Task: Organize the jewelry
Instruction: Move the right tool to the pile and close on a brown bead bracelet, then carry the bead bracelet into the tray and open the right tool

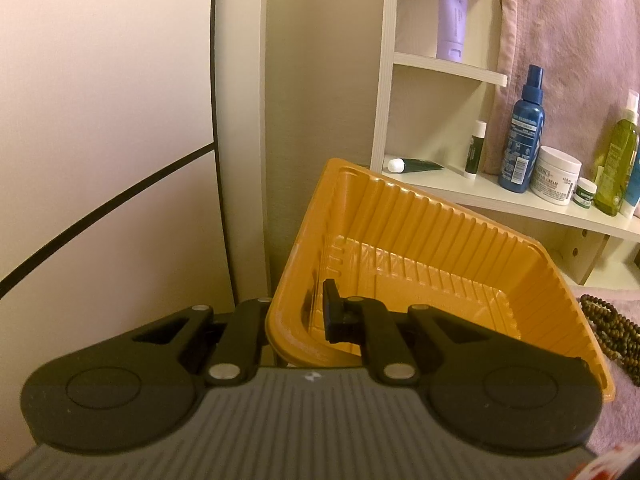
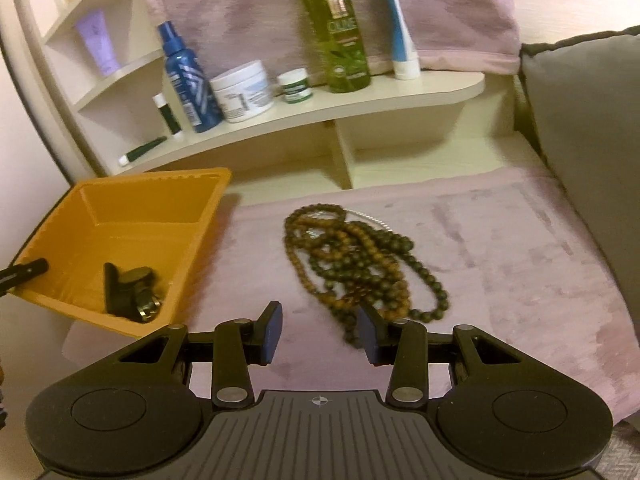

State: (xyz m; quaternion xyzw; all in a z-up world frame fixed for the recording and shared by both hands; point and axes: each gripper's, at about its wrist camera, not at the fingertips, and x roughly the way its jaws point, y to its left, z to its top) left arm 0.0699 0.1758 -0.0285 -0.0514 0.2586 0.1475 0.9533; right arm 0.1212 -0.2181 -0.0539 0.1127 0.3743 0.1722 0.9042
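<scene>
An orange ribbed plastic tray (image 1: pixel 420 216) is tilted up, held at its near-left rim by my left gripper (image 1: pixel 298 316), which is shut on that wall; one finger is inside the tray, the other outside. The tray also shows in the right wrist view (image 2: pixel 132 216), lifted at the left, with the left gripper's finger (image 2: pixel 120 292) inside it. A heap of brown and dark green bead necklaces (image 2: pixel 352 264) lies on the pink cloth; its edge shows in the left wrist view (image 1: pixel 612 328). My right gripper (image 2: pixel 320 332) is open and empty, just in front of the beads.
A cream shelf unit (image 2: pixel 360 100) stands behind with a blue spray bottle (image 2: pixel 188 76), a white cream jar (image 2: pixel 244 92), a green bottle (image 2: pixel 336 28) and tubes. A grey cushion (image 2: pixel 584 152) is at the right. The pink cloth (image 2: pixel 520 248) covers the surface.
</scene>
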